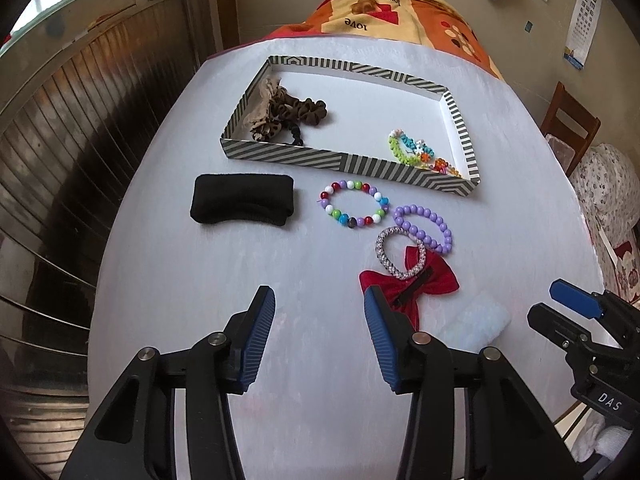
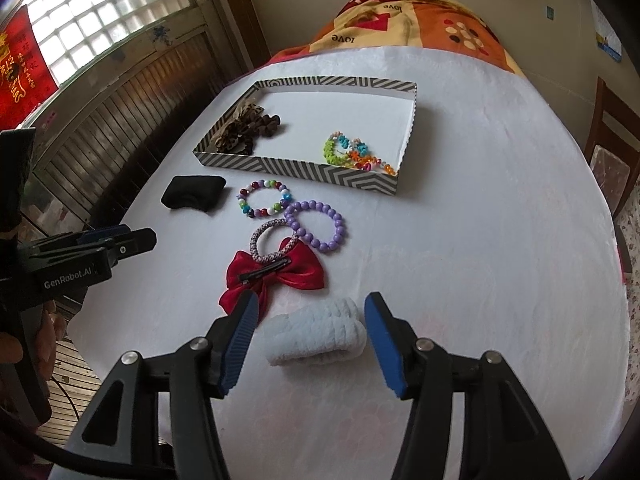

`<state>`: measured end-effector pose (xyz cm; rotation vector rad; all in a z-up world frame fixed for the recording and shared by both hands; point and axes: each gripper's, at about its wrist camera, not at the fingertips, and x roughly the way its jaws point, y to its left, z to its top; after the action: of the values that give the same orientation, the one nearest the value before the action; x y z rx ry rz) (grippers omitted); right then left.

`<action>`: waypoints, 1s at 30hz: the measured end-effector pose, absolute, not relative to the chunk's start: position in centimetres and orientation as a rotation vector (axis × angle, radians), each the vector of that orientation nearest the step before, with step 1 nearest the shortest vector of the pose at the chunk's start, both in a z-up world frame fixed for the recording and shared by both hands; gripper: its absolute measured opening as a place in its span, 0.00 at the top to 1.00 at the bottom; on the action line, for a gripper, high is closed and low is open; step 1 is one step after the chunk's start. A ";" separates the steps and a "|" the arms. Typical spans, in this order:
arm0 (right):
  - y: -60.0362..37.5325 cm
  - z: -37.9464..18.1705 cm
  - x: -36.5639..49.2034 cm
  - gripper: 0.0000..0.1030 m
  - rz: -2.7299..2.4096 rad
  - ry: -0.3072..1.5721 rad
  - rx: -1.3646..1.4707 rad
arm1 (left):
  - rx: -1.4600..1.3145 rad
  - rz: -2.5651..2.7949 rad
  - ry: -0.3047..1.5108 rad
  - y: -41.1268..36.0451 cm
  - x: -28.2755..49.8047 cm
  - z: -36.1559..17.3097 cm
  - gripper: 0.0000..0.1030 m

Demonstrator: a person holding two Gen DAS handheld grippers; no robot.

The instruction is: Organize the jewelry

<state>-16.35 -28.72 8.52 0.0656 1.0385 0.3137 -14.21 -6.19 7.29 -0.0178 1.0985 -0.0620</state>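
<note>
A black-and-white striped tray (image 1: 344, 166) (image 2: 304, 172) holds brown scrunchies (image 1: 288, 110) at its left and colourful bead bracelets (image 1: 412, 148) at its right. In front of it on the white table lie a black band (image 1: 244, 204), a multicolour bead bracelet (image 1: 354, 204), a purple bead bracelet (image 2: 316, 224), a braided hair ring (image 2: 272, 240) and a red bow clip (image 2: 276, 276). My left gripper (image 1: 319, 294) is open over bare cloth, just left of the bow. My right gripper (image 2: 311, 300) is open around a white fluffy band (image 2: 316, 332), pads apart from it.
A patterned orange blanket (image 1: 400, 8) covers the far end of the table. A wooden chair (image 1: 568, 120) stands at the right. Slatted wooden panels and a window (image 2: 100, 12) run along the left. The table's rounded edge drops off on both sides.
</note>
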 end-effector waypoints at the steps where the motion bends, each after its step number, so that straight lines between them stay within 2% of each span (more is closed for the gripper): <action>1: -28.7 8.5 -16.4 0.43 0.314 1.041 0.066 | -0.017 -0.062 1.101 -6.2 -14.3 7.2 0.65; 17: -29.3 7.6 -16.5 0.42 0.304 1.060 0.077 | -0.077 -0.090 1.181 -4.7 -15.1 5.0 0.65; 30: -29.7 5.7 -15.0 0.42 0.276 1.094 0.099 | -0.069 -0.275 1.247 -8.6 -14.6 2.9 0.65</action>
<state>-14.95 -29.75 5.73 0.0987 1.0941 0.2758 -14.63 -8.60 2.93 -0.0688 1.2474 -0.2753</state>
